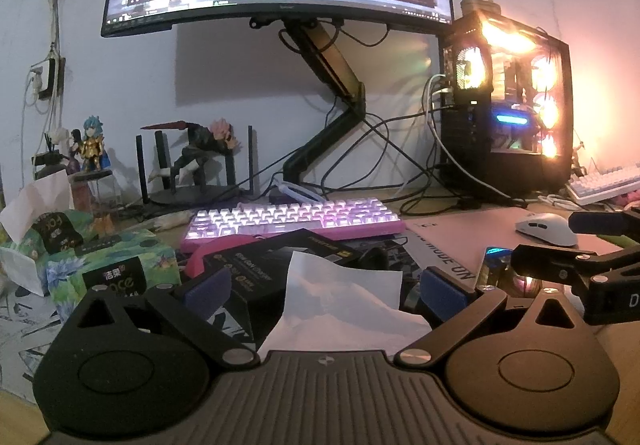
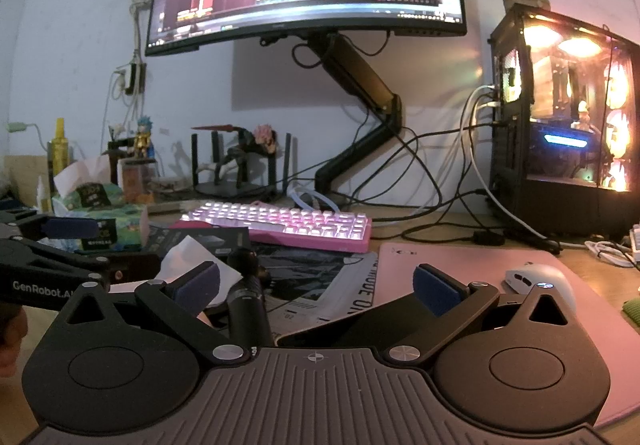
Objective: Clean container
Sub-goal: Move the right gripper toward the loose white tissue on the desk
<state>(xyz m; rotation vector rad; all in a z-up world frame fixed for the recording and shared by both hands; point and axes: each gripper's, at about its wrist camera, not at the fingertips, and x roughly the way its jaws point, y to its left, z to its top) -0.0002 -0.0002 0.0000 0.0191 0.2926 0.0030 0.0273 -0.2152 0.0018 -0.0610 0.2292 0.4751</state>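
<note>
the left black matt plastic gripper carries dark blue, felt-like finger pads and shiny round metal pivot pins; its base is ribbed grey plastic. a thin white paper tissue, soft and creased, lies between the fingers. the right black matt plastic gripper has the same finish. the pink keyboard has glossy translucent plastic keycaps. the white mouse looks smooth on a matt pink cloth-like mat. the black computer case shows glossy glass panels.

Dim room; PC case glares orange; edges warped, perhaps blurred.
</note>
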